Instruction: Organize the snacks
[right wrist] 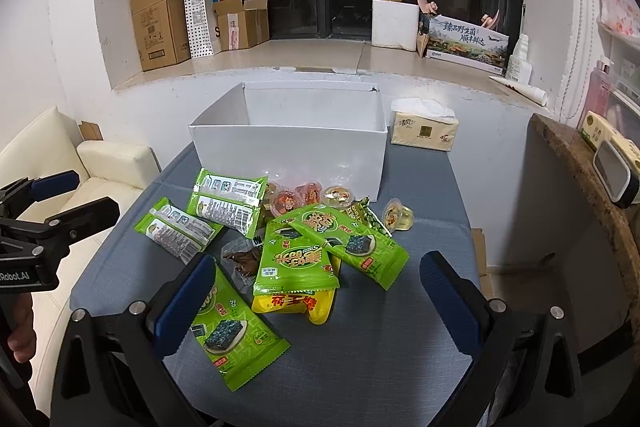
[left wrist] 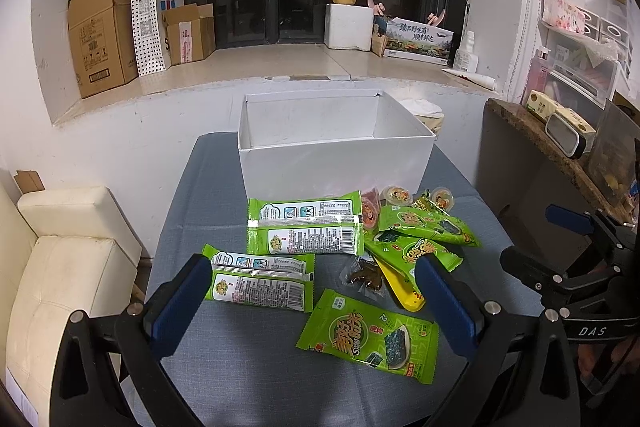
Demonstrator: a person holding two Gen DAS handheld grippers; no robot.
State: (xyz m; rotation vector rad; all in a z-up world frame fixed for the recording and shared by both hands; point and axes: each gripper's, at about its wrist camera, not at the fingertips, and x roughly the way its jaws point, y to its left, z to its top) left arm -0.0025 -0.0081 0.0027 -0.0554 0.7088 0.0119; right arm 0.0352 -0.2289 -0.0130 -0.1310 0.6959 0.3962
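An open white box (left wrist: 336, 163) (right wrist: 288, 151) stands at the far end of the grey-blue table (left wrist: 240, 379) (right wrist: 380, 359). Its inside floor is hidden. Several green seaweed snack packets (left wrist: 370, 337) (right wrist: 298, 259) lie in front of it, with a yellow packet (right wrist: 294, 303), a brown wrapped snack (left wrist: 364, 277) and small jelly cups (left wrist: 396, 195) (right wrist: 338, 195). My left gripper (left wrist: 312, 291) is open above the near packets, holding nothing. My right gripper (right wrist: 316, 287) is open above the pile, holding nothing.
A tissue pack (right wrist: 424, 127) sits right of the box. A cream sofa (left wrist: 60, 267) is left of the table. A brown counter (right wrist: 580, 179) with clutter is on the right. Cardboard boxes (left wrist: 104, 35) and a white foam box (left wrist: 348, 27) stand on the window sill.
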